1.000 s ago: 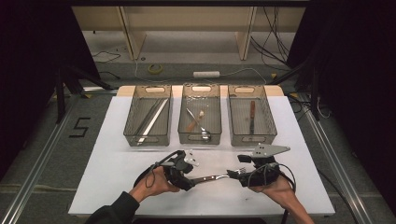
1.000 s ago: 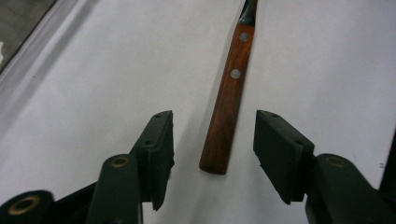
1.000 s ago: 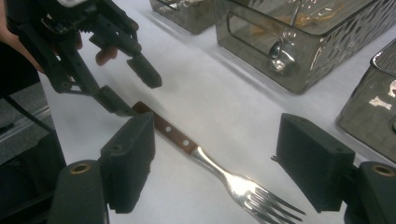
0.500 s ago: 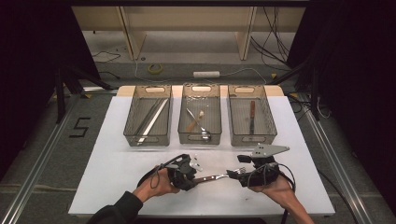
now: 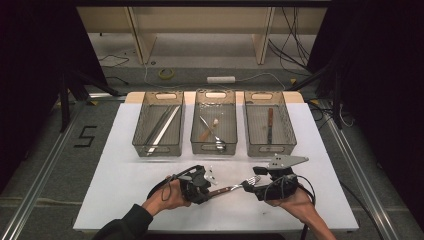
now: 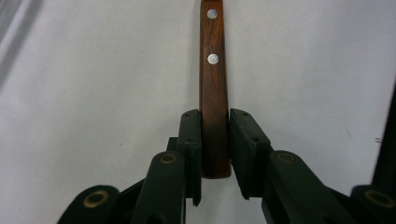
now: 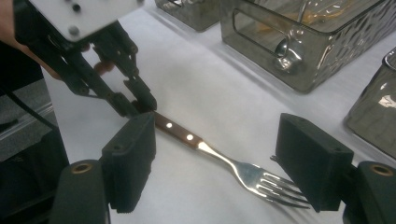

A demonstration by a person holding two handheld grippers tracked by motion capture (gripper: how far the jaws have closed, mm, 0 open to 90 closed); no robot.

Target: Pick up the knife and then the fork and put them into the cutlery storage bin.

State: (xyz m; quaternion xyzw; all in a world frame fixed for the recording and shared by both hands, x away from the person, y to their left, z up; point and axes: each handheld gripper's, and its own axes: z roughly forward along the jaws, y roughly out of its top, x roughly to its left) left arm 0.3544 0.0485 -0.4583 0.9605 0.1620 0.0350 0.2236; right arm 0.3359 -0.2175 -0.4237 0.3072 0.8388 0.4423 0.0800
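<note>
I see a fork (image 5: 234, 187) low in the centre of the high view, lying on the white table (image 5: 125, 180) between my two grippers. It has a dark reddish-brown wooden handle with two small silver rivets, a slim shiny metal neck, and bright metal prongs.

Its long axis runs nearly level across the high view, tilted slightly. The handle end points toward the lower left of the frame and the prongs point toward the right, a little higher.

My left gripper (image 5: 207, 186), at lower centre-left in the high view, is clamped on the end of the handle. In the left gripper view the handle (image 6: 214, 93) rises straight up the middle of the frame, squeezed between the two black pads (image 6: 190, 140), with its butt end just below them.

My right gripper (image 5: 252, 186), at lower centre-right in the high view, has its jaws spread wide apart. In the right gripper view the fork runs diagonally from upper left to lower right, and the prongs (image 7: 273, 184) lie between the two open pads, close to the right-hand one; I cannot tell whether they touch it.

Three clear bins (image 5: 215, 95) sit in a row across the middle of the high view, holding other cutlery.
</note>
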